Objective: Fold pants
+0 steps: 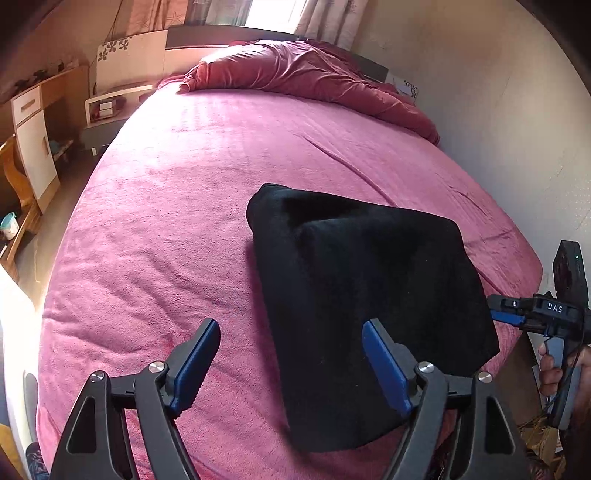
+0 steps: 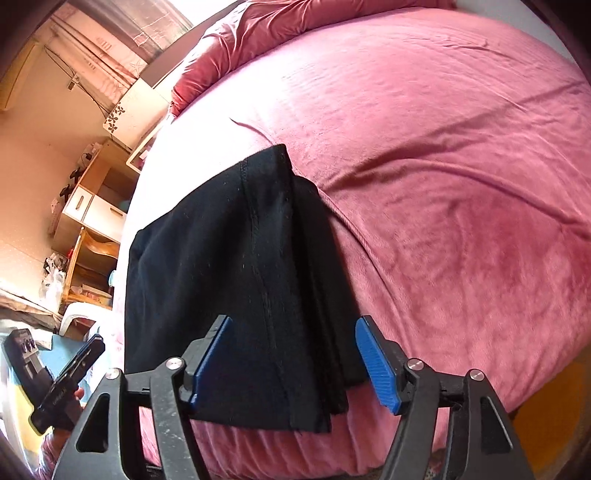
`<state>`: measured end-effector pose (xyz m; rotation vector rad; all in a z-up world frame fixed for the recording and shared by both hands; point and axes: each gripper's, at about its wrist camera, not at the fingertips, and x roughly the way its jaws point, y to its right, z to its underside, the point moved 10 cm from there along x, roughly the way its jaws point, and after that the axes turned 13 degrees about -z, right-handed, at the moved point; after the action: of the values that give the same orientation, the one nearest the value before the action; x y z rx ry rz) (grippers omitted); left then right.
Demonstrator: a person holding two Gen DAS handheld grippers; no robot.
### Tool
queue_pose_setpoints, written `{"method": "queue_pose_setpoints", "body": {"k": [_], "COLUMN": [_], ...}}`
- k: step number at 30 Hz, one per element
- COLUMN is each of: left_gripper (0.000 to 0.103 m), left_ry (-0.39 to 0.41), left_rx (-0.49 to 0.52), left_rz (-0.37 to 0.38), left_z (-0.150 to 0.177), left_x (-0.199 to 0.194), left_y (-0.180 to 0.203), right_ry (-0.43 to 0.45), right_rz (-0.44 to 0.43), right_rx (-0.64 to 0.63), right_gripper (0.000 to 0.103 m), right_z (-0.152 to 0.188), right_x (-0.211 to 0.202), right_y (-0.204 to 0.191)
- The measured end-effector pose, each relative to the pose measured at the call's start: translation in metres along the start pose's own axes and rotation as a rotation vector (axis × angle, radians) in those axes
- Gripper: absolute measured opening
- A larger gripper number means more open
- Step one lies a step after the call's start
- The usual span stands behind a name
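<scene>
Now folded black pants (image 1: 365,280) on pink bed (image 1: 177,206), both grippers' jaws apparently open, empty.

Ahead of my claw lies a bed (image 1: 207,177) under a pink cover, a rumpled red duvet (image 1: 314,74) at its far end. Beyond it a bright curtained window (image 1: 273,14); left, a wooden desk (image 1: 33,107); right, a pale wall (image 1: 498,110).

Black pants (image 1: 369,280) on my pink bedspread (image 1: 166,221). Duvet (image 1: 303,74) is darker red, and my gripper pads (image 2: 376,365) are blue.
</scene>
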<state>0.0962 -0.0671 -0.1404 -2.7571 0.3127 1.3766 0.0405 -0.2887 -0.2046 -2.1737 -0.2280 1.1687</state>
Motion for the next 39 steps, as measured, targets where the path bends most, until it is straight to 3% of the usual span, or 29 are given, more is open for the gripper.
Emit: {"method": "queue_pose_setpoints", "body": {"k": [11, 15, 23, 28, 30, 32, 34, 35, 36, 39], "left_gripper": [0.084, 0.085, 0.09, 0.092, 0.09, 0.09, 0.073, 0.071, 0.068, 0.046], "left_ry": [-0.048, -0.096, -0.222, -0.285, -0.315, -0.349, -0.398, -0.408, -0.403, -0.367], "left_rx": [-0.021, -0.06, -0.253, -0.27, -0.273, -0.282, -0.288, -0.281, -0.275, -0.246], "left_rz": [0.026, 0.105, 0.312, 0.367, 0.374, 0.391, 0.386, 0.373, 0.377, 0.413], "left_z": [0.006, 0.008, 0.003, 0.006, 0.009, 0.012, 0.017, 0.019, 0.019, 0.014], "left_x": [0.01, 0.017, 0.037, 0.053, 0.06, 0.068, 0.077, 0.08, 0.081, 0.073], "left_y": [-0.003, 0.001, 0.001, 0.012, 0.018, 0.024, 0.029, 0.031, 0.033, 0.037], "right_ry": [-0.045, -0.067, -0.099, -0.129, -0.149, -0.163, -0.169, -0.17, -0.171, -0.172], "right_rz": [-0.031, -0.047, -0.112, -0.2, -0.241, -0.229, -0.21, -0.209, -0.208, -0.198], "right_rx": [0.028, 0.031, 0.034, 0.066, 0.068, 0.03, 0.011, 0.004, -0.006, -0.051], "right_gripper": [0.077, 0.079, 0.082, 0.082, 0.074, 0.071, 0.064, 0.058, 0.051, 0.042], "right_z": [-0.023, -0.026, -0.031, -0.029, -0.024, -0.02, -0.019, -0.019, -0.019, -0.02], "right_x": [0.027, 0.036, 0.05, 0.057, 0.063, 0.068, 0.072, 0.072, 0.072, 0.066], "right_y": [0.016, 0.022, 0.026, 0.034, 0.03, 0.025, 0.024, 0.022, 0.018, 0.005]}}
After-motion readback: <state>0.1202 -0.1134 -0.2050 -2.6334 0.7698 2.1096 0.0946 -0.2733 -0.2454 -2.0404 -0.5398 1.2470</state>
